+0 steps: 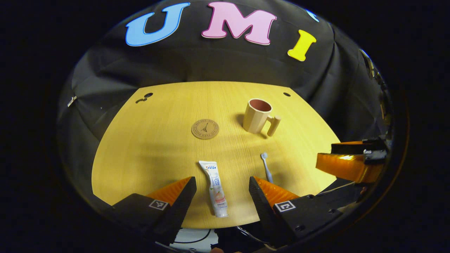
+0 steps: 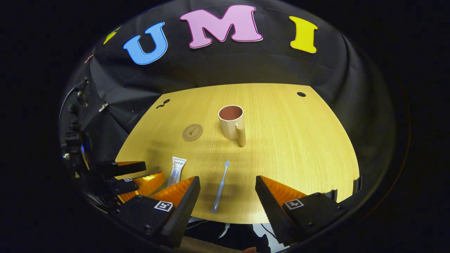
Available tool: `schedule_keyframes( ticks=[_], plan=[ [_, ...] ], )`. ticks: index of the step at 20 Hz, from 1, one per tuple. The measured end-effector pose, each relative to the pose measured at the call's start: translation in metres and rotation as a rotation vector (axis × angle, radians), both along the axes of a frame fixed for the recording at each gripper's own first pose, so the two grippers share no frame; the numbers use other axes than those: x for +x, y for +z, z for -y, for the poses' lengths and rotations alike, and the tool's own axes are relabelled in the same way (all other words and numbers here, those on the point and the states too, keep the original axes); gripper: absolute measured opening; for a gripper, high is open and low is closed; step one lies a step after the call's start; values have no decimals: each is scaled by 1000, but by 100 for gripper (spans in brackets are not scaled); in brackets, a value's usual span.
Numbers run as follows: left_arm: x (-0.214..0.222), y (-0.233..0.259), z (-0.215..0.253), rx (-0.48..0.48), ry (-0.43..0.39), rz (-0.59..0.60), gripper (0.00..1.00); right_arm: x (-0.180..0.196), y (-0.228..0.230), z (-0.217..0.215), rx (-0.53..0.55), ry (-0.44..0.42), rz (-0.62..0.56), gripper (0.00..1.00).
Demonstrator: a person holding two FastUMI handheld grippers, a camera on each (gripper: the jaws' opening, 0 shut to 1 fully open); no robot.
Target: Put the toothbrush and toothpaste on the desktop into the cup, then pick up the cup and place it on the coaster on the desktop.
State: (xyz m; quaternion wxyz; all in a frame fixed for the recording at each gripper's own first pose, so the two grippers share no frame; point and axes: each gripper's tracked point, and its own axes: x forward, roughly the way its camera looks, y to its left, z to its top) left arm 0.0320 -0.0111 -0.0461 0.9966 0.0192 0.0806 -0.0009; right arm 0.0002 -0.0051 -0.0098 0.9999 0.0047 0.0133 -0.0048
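Observation:
A white toothpaste tube (image 1: 215,188) lies near the table's front edge, between the spread fingers of my open left gripper (image 1: 222,191), which hovers above it. A pale toothbrush (image 2: 220,186) lies lengthwise between the fingers of my open right gripper (image 2: 227,192). Farther back stands a beige cup (image 1: 257,116) with a side handle, empty and upright. A round brown coaster (image 1: 205,129) lies to its left. In the right gripper view the cup (image 2: 232,122), coaster (image 2: 192,132) and toothpaste (image 2: 177,170) appear too. The toothbrush (image 1: 266,167) shows beside my left gripper's right finger.
The wooden table (image 1: 158,140) has small cable holes (image 1: 287,94) near its back corners. The right gripper (image 1: 349,161) shows at the right of the left gripper view; the left gripper (image 2: 133,177) shows at the lower left of the right gripper view.

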Motion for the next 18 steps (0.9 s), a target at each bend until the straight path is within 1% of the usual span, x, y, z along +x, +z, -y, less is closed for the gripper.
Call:
schedule_keyframes(
  ticks=[2,5,10,12,15,18],
  plan=[
    [14,-11,-4,21,28,-35,94,-1,-5,3,-1,-2,-6,97],
    [36,-20,-4,49,44,-71,92,-10,-8,9,-5,-10,-12,97],
    [62,-36,-9,86,89,-133,86,-9,-11,11,-15,-9,-27,97],
    [70,-41,-14,100,110,-152,85,-8,-15,13,-22,-10,-40,98],
    [76,-52,-17,114,118,-184,83,-4,-20,18,-22,-25,-67,98],
    [82,-66,-19,100,132,-221,77,1,-18,19,-15,-29,-70,98]
  ],
)
